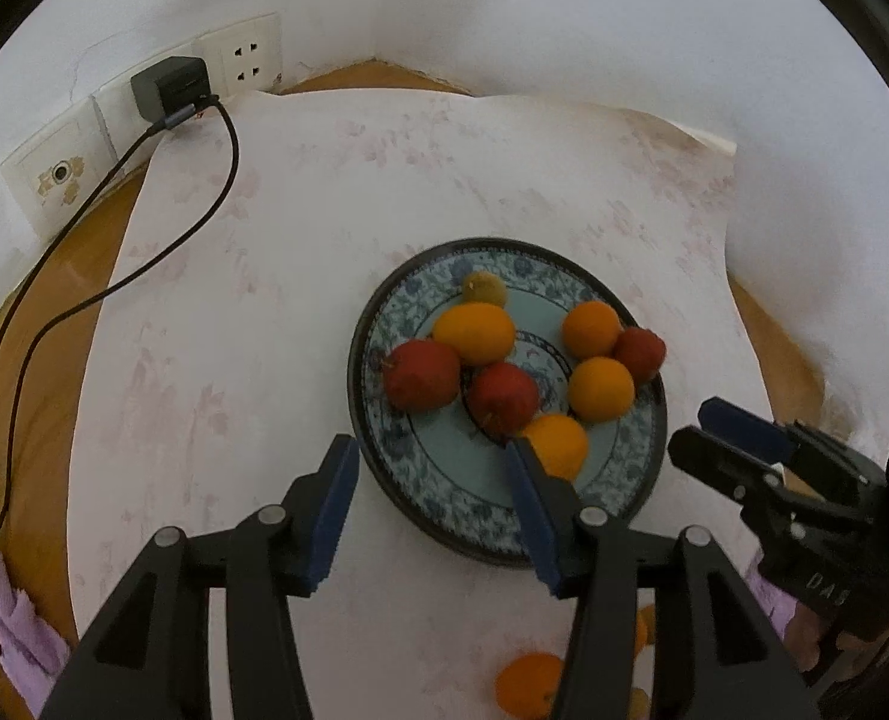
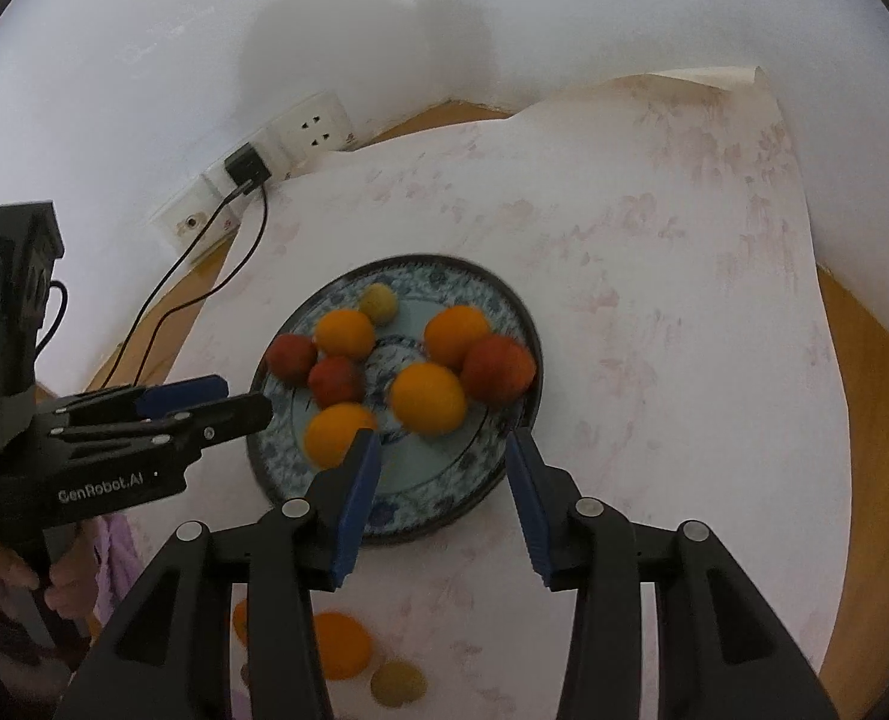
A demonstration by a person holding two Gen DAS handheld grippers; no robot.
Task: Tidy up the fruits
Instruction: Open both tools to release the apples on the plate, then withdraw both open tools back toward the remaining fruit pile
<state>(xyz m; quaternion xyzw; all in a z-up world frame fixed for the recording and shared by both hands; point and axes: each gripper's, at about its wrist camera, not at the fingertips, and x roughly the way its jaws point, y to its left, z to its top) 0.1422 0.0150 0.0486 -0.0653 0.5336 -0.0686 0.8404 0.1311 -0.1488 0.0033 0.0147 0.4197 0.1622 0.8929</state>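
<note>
Writing: "GenRobot.AI" reads on the body of the left gripper (image 2: pixel 204 405) in the right wrist view; the right gripper (image 1: pixel 699 432) in the left wrist view shows only "DAS", the rest cut off.
Plate (image 1: pixel 645 468): blue floral rim, on a pale flowered sheet (image 1: pixel 264 360) over the wooden counter (image 1: pixel 42 324).
Fruit on plate: 4 orange fruits (image 1: pixel 600 389), 3 red fruits (image 1: pixel 422 374), 1 small yellow-green fruit (image 1: pixel 485 288) at 12 o'clock.
Left gripper state: released, nothing between the blue pads, jaws straddling the plate's 7 o'clock rim.
Right gripper state: released, empty, jaws over the plate's 6 o'clock edge.
Only in right wrist view: a loose yellowish fruit (image 2: pixel 398 684) beside a loose orange fruit (image 2: pixel 342 645), on the sheet at 6 o'clock of the plate; fingers (image 2: pixel 6 576) on the left handle.
Only in left wrist view: a lilac cloth (image 1: pixel 18 630) at the counter's edge, seen clearly.
Shared: wall sockets (image 1: pixel 246 60), dark charger (image 1: pixel 171 87) with 2 cables (image 1: pixel 228 168).
Hard to make out: another orange shape behind the gripper frame; blurred fruit edges in the right wrist view.
</note>
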